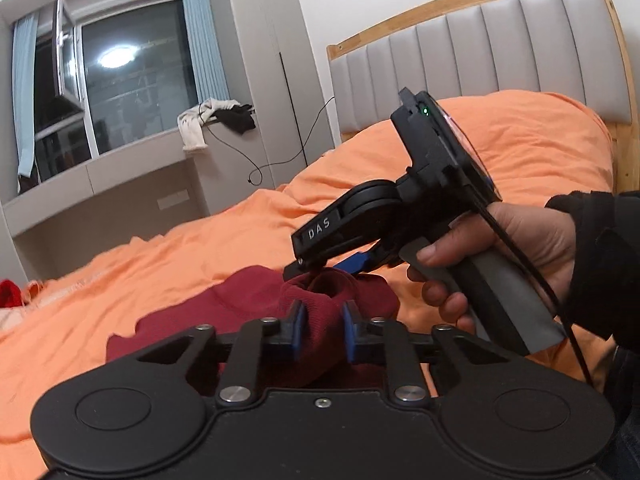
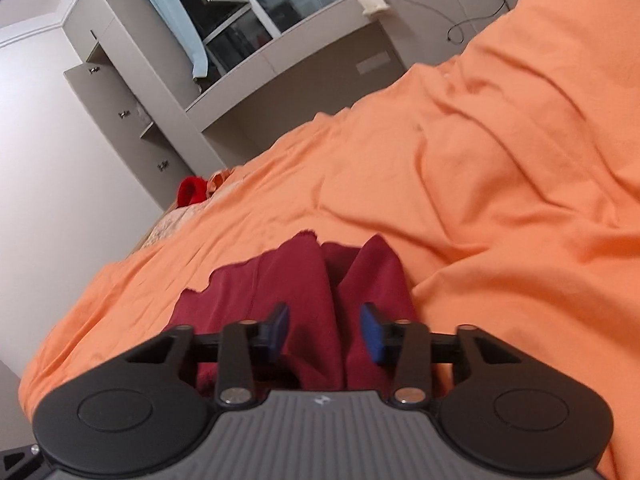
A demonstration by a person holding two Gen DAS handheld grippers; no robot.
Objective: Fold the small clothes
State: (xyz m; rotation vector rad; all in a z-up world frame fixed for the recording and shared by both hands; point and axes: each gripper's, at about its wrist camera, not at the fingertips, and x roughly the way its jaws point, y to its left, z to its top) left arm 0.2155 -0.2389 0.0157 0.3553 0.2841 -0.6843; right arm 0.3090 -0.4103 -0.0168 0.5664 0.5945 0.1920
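Note:
A small dark red garment [image 1: 240, 312] lies crumpled on the orange bed sheet [image 1: 160, 256]; it also shows in the right wrist view [image 2: 296, 292]. My left gripper [image 1: 323, 330] has its blue pads a short way apart with a raised fold of the red cloth between them. My right gripper [image 2: 326, 330] is open, with red cloth lying between its pads. In the left wrist view the right gripper [image 1: 332, 268] is held by a hand and its tips touch the top of the raised cloth.
A bright red item [image 2: 191, 191] lies at the bed's far edge. A grey padded headboard [image 1: 500, 48] stands at the right. A window ledge with white and black clothes [image 1: 216, 120] and a dangling cable is behind the bed.

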